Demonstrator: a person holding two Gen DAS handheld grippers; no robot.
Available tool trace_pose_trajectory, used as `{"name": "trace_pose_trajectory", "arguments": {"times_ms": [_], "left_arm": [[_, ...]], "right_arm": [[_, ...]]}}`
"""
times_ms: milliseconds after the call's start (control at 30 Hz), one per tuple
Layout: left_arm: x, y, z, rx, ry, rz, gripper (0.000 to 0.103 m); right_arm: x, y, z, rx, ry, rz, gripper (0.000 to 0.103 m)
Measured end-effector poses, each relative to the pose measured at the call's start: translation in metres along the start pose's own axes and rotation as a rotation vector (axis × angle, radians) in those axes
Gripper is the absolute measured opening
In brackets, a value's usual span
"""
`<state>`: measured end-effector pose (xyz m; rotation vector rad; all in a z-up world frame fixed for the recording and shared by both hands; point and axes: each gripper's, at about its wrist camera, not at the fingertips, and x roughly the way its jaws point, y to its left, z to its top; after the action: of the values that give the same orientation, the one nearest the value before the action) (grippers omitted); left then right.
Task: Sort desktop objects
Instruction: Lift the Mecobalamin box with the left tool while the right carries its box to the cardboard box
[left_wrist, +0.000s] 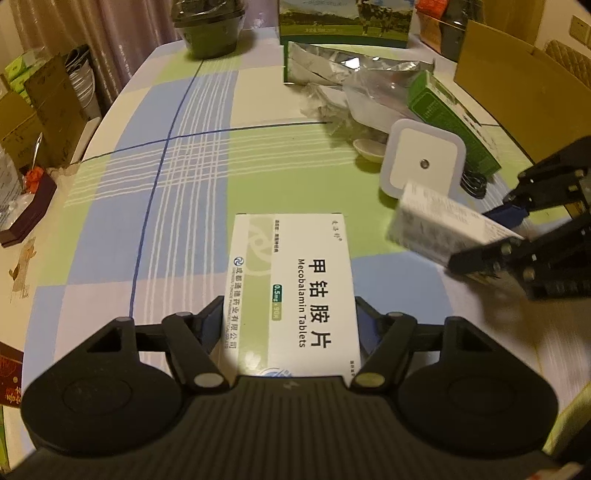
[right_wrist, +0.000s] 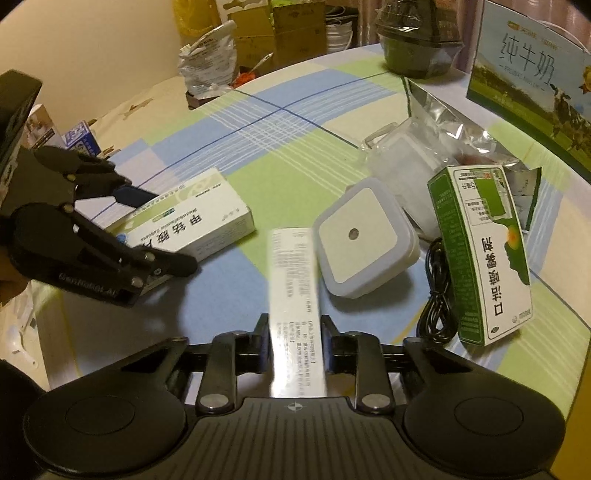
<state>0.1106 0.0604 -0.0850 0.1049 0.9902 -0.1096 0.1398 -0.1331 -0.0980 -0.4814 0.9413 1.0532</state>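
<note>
Both tongs point steeply down at the surface (left_wrist: 184, 155), which wears a smooth checked cloth of blue, green and cream.

Left tongs (left_wrist: 290, 314): jaws set on either long side of the Mecobalamin tablet box (left_wrist: 291, 280), a flat white-and-green carton lying face up on the cloth. Pads look pressed to its edges (the near end of the carton is hidden under the tongs' body).

Right tongs (right_wrist: 295, 332): closed on a narrow white box (right_wrist: 295, 295), gripped across its thin sides, the far end jutting forward. Its print is blurred and cannot be read. In the left wrist view this box sits tilted, and it cannot be made out whether its far end touches the cloth.

Just beyond the narrow box: a square white night light (right_wrist: 364, 240) with rounded corners and a small dot at centre, matte plastic. To its right, a green-and-white carton (right_wrist: 484, 254) lies on its side, a coil of black cable (right_wrist: 437, 295) partly tucked beside it. Behind: crinkled foil and clear plastic bags (right_wrist: 436, 122), a milk carton box (right_wrist: 532, 81) cut off by the frame edge, a dark lidded bowl (right_wrist: 417, 48).
</note>
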Motion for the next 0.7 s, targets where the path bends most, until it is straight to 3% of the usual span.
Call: {"name": "trace_pose_trajectory", "arguments": {"times_ms": [400,700], "left_arm": [[-0.040,0.000,-0.001,0.003,-0.059,-0.015,0.067],[-0.084,-0.034,0.028,0.058,-0.099,-0.037,0.067]], "right_arm": [[-0.038,0.008,0.003,0.043,-0.063,-0.029,0.023],[-0.107,-0.004,0.002,0.167,-0.150,-0.107,0.023]]}}
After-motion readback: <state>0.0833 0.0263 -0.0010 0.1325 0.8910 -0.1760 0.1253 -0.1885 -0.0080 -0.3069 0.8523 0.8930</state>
